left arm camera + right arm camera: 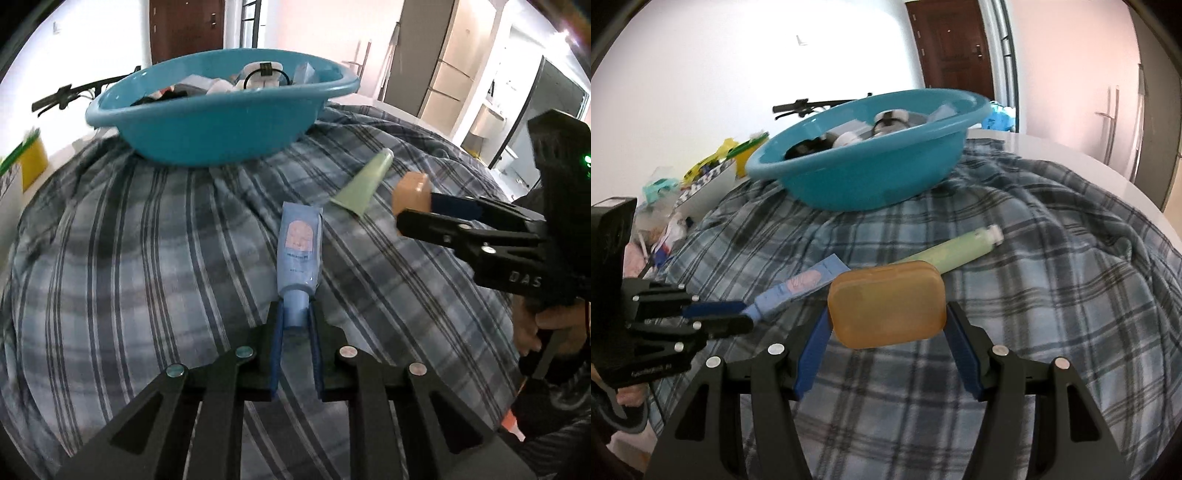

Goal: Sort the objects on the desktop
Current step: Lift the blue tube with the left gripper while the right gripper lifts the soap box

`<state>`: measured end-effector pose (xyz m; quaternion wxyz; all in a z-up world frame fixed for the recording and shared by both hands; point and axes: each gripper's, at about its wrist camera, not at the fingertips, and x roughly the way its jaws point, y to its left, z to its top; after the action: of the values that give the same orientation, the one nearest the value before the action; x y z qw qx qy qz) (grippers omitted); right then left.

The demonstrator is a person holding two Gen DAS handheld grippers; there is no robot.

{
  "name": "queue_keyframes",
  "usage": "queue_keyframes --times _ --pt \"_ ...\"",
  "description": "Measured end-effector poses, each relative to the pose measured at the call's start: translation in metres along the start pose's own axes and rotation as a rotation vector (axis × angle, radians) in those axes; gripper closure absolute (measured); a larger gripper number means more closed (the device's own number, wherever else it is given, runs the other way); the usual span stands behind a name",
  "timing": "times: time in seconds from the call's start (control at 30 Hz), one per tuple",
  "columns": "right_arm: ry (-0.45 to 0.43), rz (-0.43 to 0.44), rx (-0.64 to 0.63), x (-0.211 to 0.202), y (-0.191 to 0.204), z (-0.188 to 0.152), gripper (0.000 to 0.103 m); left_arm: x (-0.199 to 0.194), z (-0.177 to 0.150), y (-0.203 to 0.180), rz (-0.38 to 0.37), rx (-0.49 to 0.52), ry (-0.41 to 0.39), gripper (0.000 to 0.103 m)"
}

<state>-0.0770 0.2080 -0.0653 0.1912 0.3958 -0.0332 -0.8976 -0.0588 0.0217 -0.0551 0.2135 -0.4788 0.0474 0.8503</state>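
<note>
Item 1, blue tube (299, 247): the left claw (297, 325) is clamping it by the cap end, pads pressing on both sides of the cap. Its long axis is running straight away from the claw toward the teal basin (221, 110), crimped end leading, cap end nearest the claw. It looks lifted clear of the plaid cloth (129, 240), though the far end may be brushing it.

Item 2, orange case (886, 304): the right claw (886, 332) is gripping it at a medium spread, a blue pad against each short end. It is a rounded rectangle, long axis lying across the claw, broad face turned toward the camera.

Item 3, green tube (956, 251): lying loose on the cloth between the held items and the basin, apart from both claws. In the right wrist view its long axis is slanting, cap end pointing up and right.

Item 4, basin: sitting at the far side of the cloth-covered tabletop, already carrying several small things.

Step in hand, by judgement: both items are picked and are being carried to the basin. The next move calls for bringing each claw over the rim, then opening it so the item drops inside; the green tube remains to collect.
</note>
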Motion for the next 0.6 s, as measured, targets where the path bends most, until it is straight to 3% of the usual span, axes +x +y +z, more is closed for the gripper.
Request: queue_keyframes --times 0.17,0.33,0.4,0.47,0.6 --pt "0.016 0.021 -0.001 0.002 0.012 -0.006 0.043 -0.005 -0.016 -0.012 -0.013 -0.009 -0.009 0.088" --pt "0.014 0.011 0.002 -0.001 0.011 -0.007 0.043 -0.001 -0.013 -0.023 -0.002 0.009 -0.046 0.087" --pt "0.015 0.002 0.001 0.000 0.010 -0.007 0.043 0.003 -0.007 -0.022 -0.009 -0.001 -0.049 0.075" --pt "0.016 -0.002 0.003 -0.001 0.007 -0.008 0.043 0.007 -0.002 -0.021 -0.008 -0.007 -0.058 0.051" --pt "0.014 -0.006 0.017 -0.002 0.000 -0.009 0.043 0.014 0.008 -0.023 0.003 0.005 -0.063 0.050"
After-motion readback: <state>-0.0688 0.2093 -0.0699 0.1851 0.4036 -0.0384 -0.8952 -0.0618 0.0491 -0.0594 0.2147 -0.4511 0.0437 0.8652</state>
